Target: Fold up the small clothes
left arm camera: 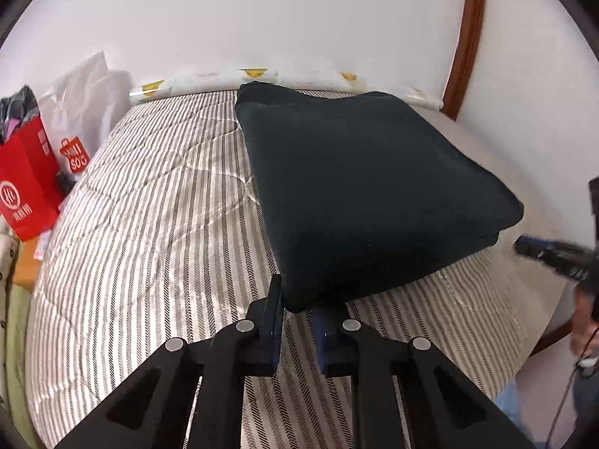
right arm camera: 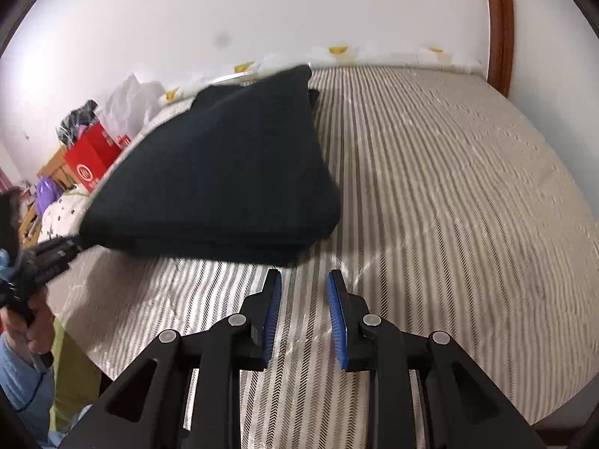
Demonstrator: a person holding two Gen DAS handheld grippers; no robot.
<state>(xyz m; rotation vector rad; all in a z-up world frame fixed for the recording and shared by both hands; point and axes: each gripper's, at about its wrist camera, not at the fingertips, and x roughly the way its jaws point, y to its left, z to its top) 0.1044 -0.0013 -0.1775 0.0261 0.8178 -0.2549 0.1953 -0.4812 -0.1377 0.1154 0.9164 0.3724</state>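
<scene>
A folded black garment (left arm camera: pixel 359 187) lies on the striped mattress (left arm camera: pixel 149 224). My left gripper (left arm camera: pixel 297 299) is shut on its near corner, which fills the gap between the fingers. In the right wrist view the garment (right arm camera: pixel 224 183) looks lifted at its left edge, where the left gripper (right arm camera: pixel 56 254) grips it. My right gripper (right arm camera: pixel 303 280) is open and empty, just in front of the garment's near right corner, over the mattress (right arm camera: pixel 449 205). The right gripper also shows at the right edge of the left wrist view (left arm camera: pixel 550 254).
A red paper bag (left arm camera: pixel 26 183) and a white plastic bag (left arm camera: pixel 82 112) stand beside the bed at the left. A white wall and a rolled patterned cover (left arm camera: pixel 262 78) run along the far edge. A wooden door frame (left arm camera: pixel 468 37) is at the right.
</scene>
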